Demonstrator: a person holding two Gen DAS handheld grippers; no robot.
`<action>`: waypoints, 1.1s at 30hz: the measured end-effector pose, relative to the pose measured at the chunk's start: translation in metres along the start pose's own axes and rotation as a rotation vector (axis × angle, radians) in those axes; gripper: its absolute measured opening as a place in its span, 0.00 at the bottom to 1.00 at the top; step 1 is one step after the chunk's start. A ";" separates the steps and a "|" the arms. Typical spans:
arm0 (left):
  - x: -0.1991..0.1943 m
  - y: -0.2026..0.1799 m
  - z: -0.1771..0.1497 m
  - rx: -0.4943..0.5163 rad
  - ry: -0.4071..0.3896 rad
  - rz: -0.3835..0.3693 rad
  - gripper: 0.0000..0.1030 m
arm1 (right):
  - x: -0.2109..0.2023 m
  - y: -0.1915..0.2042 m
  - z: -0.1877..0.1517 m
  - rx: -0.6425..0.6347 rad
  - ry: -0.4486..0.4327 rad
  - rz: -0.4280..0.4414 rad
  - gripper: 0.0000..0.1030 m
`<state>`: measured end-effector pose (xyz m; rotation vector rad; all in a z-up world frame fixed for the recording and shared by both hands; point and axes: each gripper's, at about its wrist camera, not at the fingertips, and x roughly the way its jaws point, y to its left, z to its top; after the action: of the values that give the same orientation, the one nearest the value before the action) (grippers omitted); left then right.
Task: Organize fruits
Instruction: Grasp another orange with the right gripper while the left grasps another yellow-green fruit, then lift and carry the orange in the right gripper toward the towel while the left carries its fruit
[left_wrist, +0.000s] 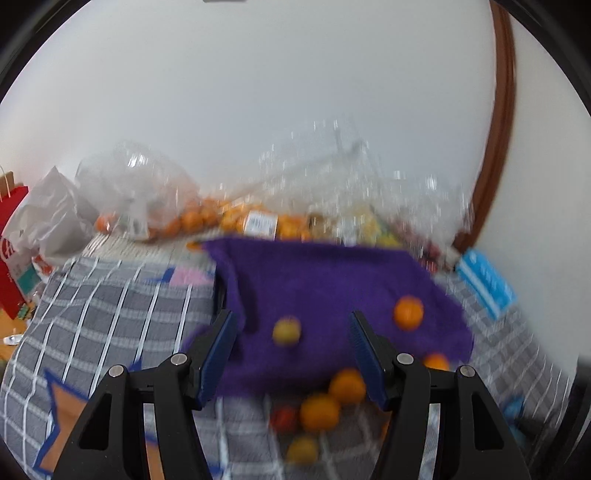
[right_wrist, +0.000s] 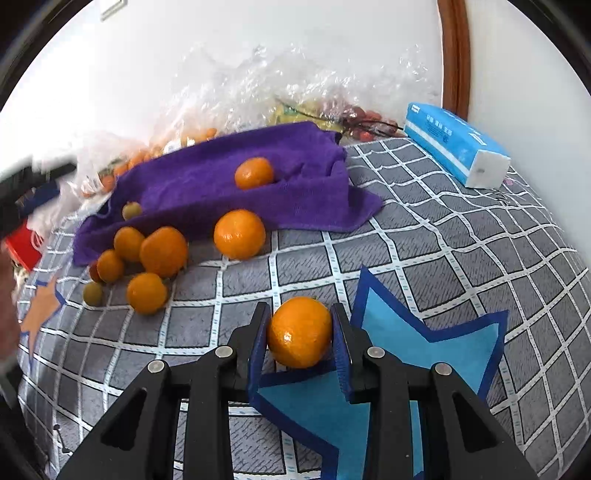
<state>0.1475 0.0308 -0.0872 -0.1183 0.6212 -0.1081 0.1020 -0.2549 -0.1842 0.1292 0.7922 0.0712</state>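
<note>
The purple towel (right_wrist: 236, 192) looks like fuzzy, matt cloth, and behind it are crinkly, shiny clear plastic bags (right_wrist: 280, 77). The mandarin (right_wrist: 300, 332) has glossy, dimpled skin. The checked bedsheet (right_wrist: 461, 266) under the towel is matt woven fabric.

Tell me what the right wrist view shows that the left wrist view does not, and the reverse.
Only the right wrist view shows the right tool shut on an orange, above a blue star patch.

Only the left wrist view shows the open, empty left tool and a red bag.

Both show the purple towel, loose oranges, the plastic bags and the blue tissue pack.
</note>
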 end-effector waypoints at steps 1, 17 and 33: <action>-0.001 -0.001 -0.007 0.014 0.020 0.000 0.58 | -0.001 0.000 0.000 -0.003 -0.003 0.008 0.32; 0.020 -0.020 -0.068 0.129 0.240 0.024 0.24 | 0.002 0.001 0.000 -0.012 -0.002 0.061 0.32; 0.027 -0.010 -0.070 0.052 0.272 -0.052 0.22 | 0.001 0.003 -0.002 -0.021 -0.015 0.019 0.32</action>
<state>0.1277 0.0115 -0.1577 -0.0701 0.8858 -0.1927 0.1014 -0.2521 -0.1856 0.1173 0.7753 0.0964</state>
